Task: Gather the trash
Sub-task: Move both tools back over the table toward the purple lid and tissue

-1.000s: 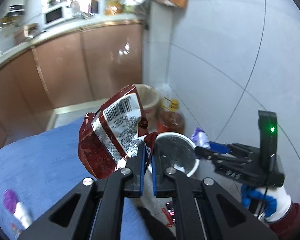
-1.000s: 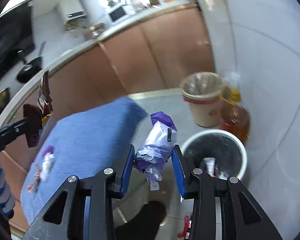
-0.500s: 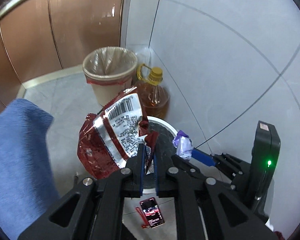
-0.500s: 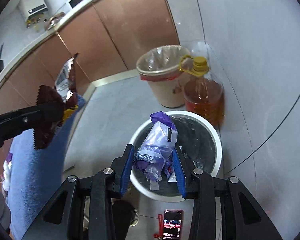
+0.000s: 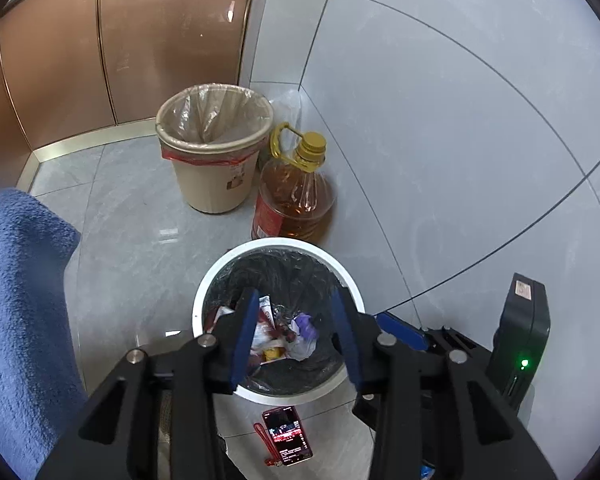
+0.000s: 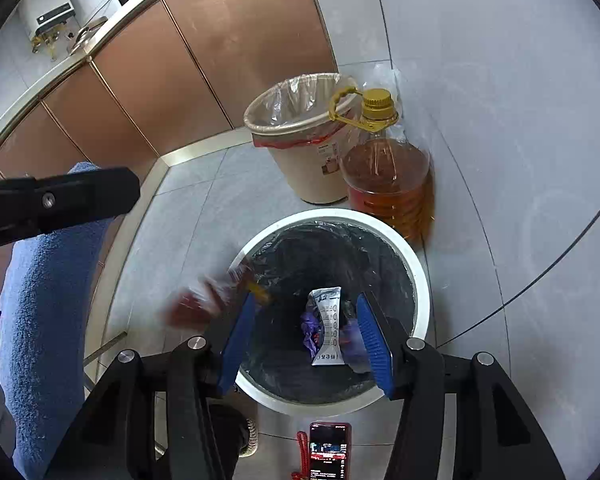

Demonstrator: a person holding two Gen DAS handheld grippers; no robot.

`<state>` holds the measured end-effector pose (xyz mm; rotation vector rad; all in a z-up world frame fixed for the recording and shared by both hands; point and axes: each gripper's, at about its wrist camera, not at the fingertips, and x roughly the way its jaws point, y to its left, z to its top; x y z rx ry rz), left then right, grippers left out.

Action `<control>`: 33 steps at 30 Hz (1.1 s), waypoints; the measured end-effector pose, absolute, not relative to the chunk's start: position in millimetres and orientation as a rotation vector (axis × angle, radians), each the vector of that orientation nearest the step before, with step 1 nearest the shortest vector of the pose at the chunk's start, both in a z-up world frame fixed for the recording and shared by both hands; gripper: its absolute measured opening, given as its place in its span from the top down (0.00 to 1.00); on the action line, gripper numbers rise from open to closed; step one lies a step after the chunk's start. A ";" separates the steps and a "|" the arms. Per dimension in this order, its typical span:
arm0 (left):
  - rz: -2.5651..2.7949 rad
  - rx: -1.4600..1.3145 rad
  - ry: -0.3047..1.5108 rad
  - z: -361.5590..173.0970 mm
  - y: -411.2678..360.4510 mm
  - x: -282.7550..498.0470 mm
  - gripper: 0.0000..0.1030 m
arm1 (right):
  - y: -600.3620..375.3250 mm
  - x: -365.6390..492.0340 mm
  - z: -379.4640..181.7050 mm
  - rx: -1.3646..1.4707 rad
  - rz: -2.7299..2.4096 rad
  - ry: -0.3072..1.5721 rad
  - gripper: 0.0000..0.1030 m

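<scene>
While both grippers, left (image 5: 296, 328) and right (image 6: 306, 336), have just been opening, empty, over the white bin (image 5: 216, 280), our wrappers (image 6: 326, 330) drop inside; next we fetch more trash.

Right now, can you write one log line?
left tongs: open, empty | right tongs: open, empty | purple wrapper: in white bin
</scene>
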<state>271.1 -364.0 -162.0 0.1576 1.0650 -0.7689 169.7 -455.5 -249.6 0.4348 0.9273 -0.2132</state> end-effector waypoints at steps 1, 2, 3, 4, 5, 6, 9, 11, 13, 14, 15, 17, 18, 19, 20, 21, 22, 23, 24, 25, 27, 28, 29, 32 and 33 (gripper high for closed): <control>-0.765 0.155 1.059 -158.9 -362.2 270.3 0.64 | -454.8 169.8 -247.5 0.432 -0.215 0.926 0.49; -0.761 0.151 1.052 -155.6 -359.4 269.6 0.64 | -453.1 169.0 -245.3 0.424 -0.216 0.924 0.49; -0.757 0.145 1.043 -152.0 -356.2 268.1 0.64 | -450.6 167.5 -241.8 0.414 -0.218 0.920 0.48; -0.752 0.142 1.037 -148.6 -353.2 266.2 0.64 | -447.7 165.4 -237.7 0.407 -0.222 0.916 0.48; -0.743 0.140 1.026 -143.8 -348.6 263.4 0.64 | -445.3 163.4 -233.7 0.403 -0.224 0.910 0.47; -0.736 0.141 1.016 -140.7 -345.6 261.7 0.64 | -442.7 161.7 -229.6 0.398 -0.226 0.905 0.47; -0.710 0.143 0.974 -125.7 -331.7 251.1 0.64 | -431.7 153.7 -211.0 0.365 -0.241 0.877 0.45; -0.686 0.143 0.936 -112.2 -319.5 240.7 0.64 | -424.5 147.3 -196.3 0.348 -0.249 0.854 0.42; -0.666 0.142 0.898 -100.7 -306.5 231.6 0.64 | -418.2 142.0 -183.1 0.330 -0.258 0.832 0.41; -0.650 0.143 0.874 -94.0 -298.7 226.1 0.64 | -412.5 137.3 -172.3 0.316 -0.260 0.811 0.40; -0.638 0.146 0.855 -88.7 -292.0 222.0 0.64 | -408.2 133.9 -165.2 0.309 -0.261 0.797 0.40; -0.610 0.146 0.810 -78.2 -277.0 212.5 0.64 | -395.8 125.7 -148.2 0.294 -0.259 0.763 0.39; -0.590 0.139 0.785 -71.2 -265.7 206.5 0.64 | -390.2 122.3 -142.2 0.287 -0.255 0.750 0.38; -0.580 0.135 0.770 -67.6 -259.1 203.5 0.64 | -382.5 118.3 -135.0 0.277 -0.248 0.736 0.38; -0.567 0.129 0.749 -62.0 -250.0 199.0 0.64 | -376.5 115.8 -129.2 0.268 -0.243 0.727 0.37; -0.551 0.127 0.728 -57.0 -240.5 194.4 0.64 | -367.7 112.0 -121.9 0.255 -0.233 0.715 0.37; -0.538 0.126 0.711 -52.5 -232.9 190.2 0.64 | -359.3 108.3 -114.8 0.246 -0.221 0.702 0.37; -0.525 0.125 0.692 -47.2 -223.9 185.4 0.64 | -352.5 105.4 -108.6 0.240 -0.209 0.691 0.37; -0.512 0.123 0.671 -42.0 -214.8 180.5 0.64 | -346.5 102.5 -102.6 0.236 -0.200 0.680 0.37; -0.496 0.124 0.649 -36.8 -205.7 175.3 0.64 | -338.3 98.1 -94.8 0.229 -0.186 0.665 0.37; -0.475 0.123 0.620 -28.5 -190.2 166.0 0.64 | -325.4 91.4 -82.7 0.217 -0.166 0.642 0.36; -0.470 0.120 0.611 -25.1 -182.4 161.7 0.64 | -317.9 87.7 -75.8 0.212 -0.154 0.630 0.36; -0.464 0.119 0.602 -21.3 -174.0 156.9 0.64 | -312.1 84.2 -70.6 0.207 -0.144 0.620 0.36; -0.443 0.119 0.569 -11.1 -149.6 142.1 0.64 | -293.5 75.3 -53.8 0.190 -0.116 0.590 0.36; -0.433 0.120 0.557 -7.3 -140.5 135.6 0.64 | -288.4 72.4 -48.8 0.183 -0.108 0.582 0.36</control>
